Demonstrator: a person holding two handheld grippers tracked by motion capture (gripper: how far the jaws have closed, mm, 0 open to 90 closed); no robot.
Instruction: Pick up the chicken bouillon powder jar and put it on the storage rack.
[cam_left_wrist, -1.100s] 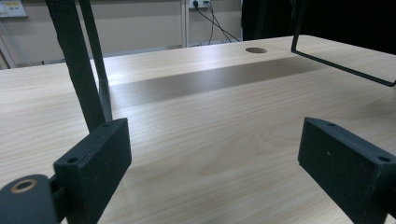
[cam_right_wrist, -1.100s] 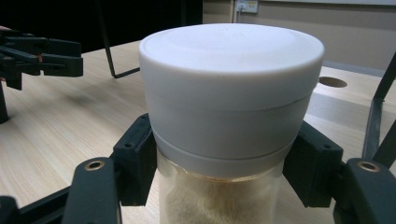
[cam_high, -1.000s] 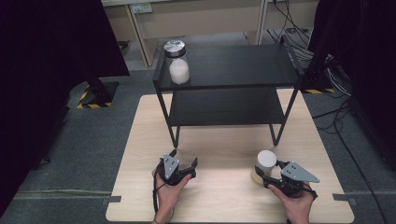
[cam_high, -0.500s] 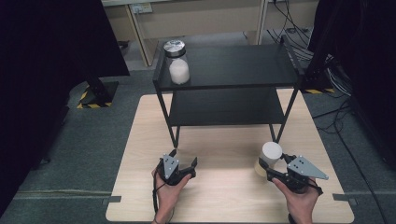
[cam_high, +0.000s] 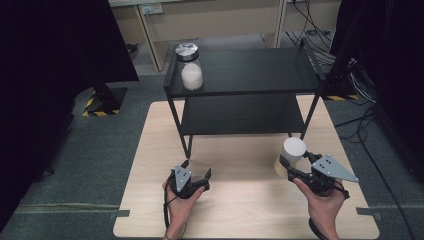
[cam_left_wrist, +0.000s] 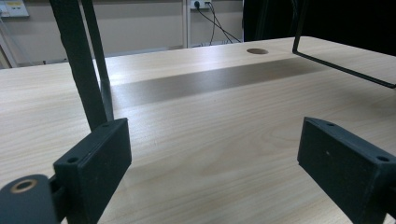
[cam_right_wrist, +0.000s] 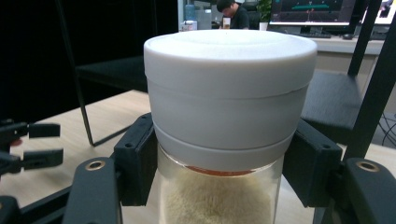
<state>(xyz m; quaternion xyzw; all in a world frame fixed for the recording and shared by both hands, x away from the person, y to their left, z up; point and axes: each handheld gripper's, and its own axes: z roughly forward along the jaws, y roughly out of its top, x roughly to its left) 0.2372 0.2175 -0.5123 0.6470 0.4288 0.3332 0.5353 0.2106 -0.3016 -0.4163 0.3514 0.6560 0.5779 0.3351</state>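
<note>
While clamped just under its white lid, jar (cam_high: 291, 152) rides in right claw (cam_high: 290, 167), jaws closed tight on the neck from both sides; right gripper view confirms pads pressing the glass below the lid, pale granular fill visible beneath. Appears lifted clear of surface (cam_high: 240, 200) at its right side, just in front of the rack's right front leg, though the base is hidden behind the claw, so clearance not certain. Left claw (cam_high: 192, 177) parked low near the middle-left of the surface, jaws wide apart, nothing between them; left gripper view shows bare wood ahead and one rack leg close by.

Black two-tier rack (cam_high: 245, 92) standing at the far half of the surface. Second jar (cam_high: 189, 67), metal lid, white contents, already sitting upright at the left end of the top shelf. Lower shelf bare as far as visible.

Judged status: pick done, grip secure, jar upright. Likely work is shelving this jar, as its companion already is. Remaining: raise to shelf height, carry forward over the front rail, set down, release. Roughly a third along. Watch the right front post and the top rail during the lift.
</note>
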